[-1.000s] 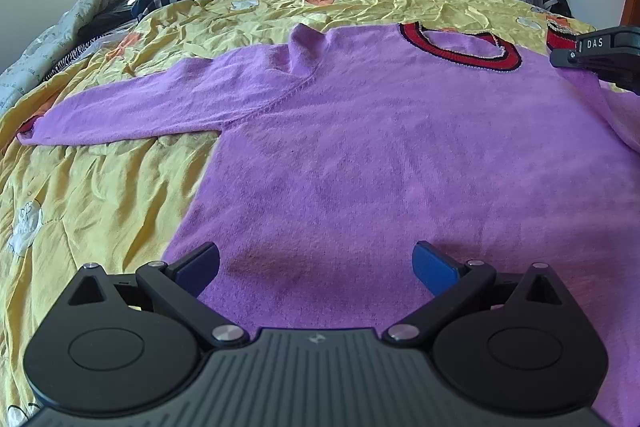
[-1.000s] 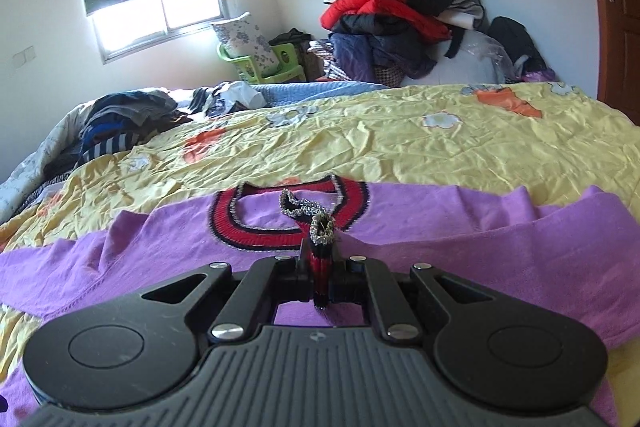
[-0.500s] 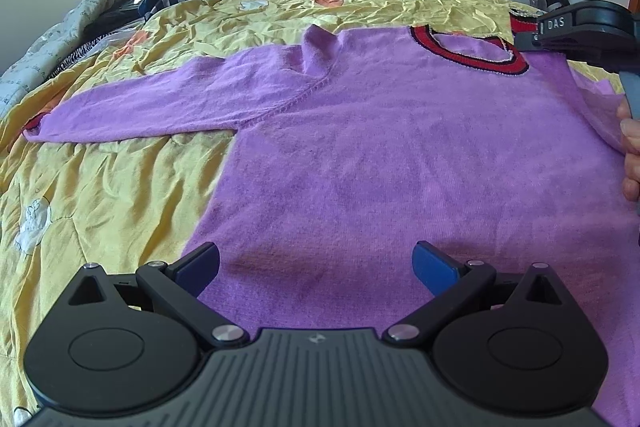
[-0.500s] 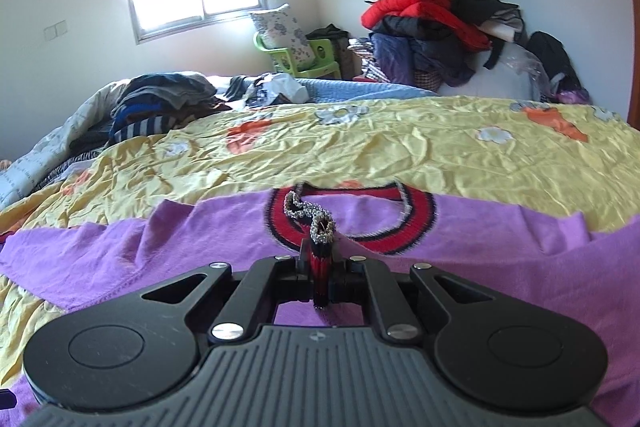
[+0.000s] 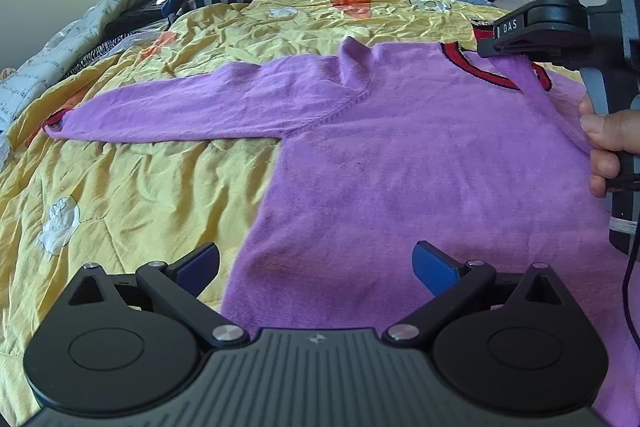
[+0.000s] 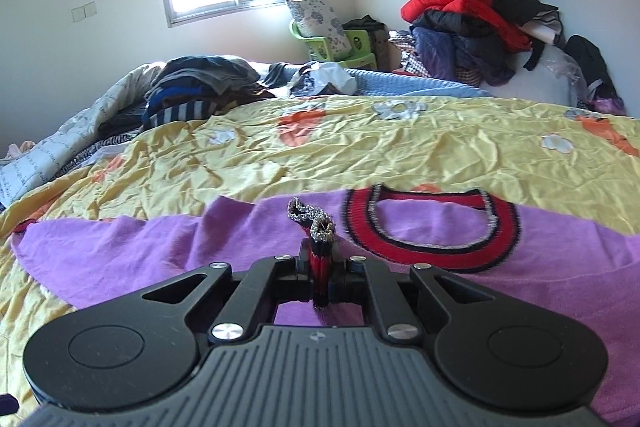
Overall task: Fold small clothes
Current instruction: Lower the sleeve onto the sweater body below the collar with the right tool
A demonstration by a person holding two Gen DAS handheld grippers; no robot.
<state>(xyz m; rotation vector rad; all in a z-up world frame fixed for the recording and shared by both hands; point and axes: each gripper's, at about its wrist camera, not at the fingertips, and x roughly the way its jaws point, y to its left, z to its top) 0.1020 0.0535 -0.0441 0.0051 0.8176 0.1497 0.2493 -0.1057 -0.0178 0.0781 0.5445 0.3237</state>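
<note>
Since a second ago the right gripper (image 6: 320, 263) has carried the pinched red-and-black cuff (image 6: 319, 269) sideways across the purple sweater (image 5: 400, 163): in the right wrist view the red neckline (image 6: 432, 223) was straight ahead of the fingers, now it sits off to their right. In the left wrist view that gripper has come further into frame from the right edge, with the holding hand (image 5: 608, 147) now showing. The left gripper (image 5: 316, 263) has barely shifted.

Right gripper fingers are closed tight on the cuff, sparkly trim sticking up above them. Left gripper fingers spread wide, nothing between them, hovering over the sweater's hem area, its left blue pad (image 5: 198, 263) over the sweater's side edge.

The sweater lies flat on the yellow quilt (image 5: 132, 187), body facing up. One sleeve (image 5: 192, 107) stretches out to the left, its end near the quilt's left edge. The other sleeve is lifted and drawn over the body. Bare quilt beyond the neckline and left of the body leaves open room.

Readable writing: "DAS" (image 5: 509, 26) on the right gripper's side.

Green plastic chair (image 6: 340, 45) by the window holds a patterned pillow (image 6: 318, 19). Clothes pile (image 6: 476, 23) against the far wall, a darker pile (image 6: 200, 87) at the bed's far left.
</note>
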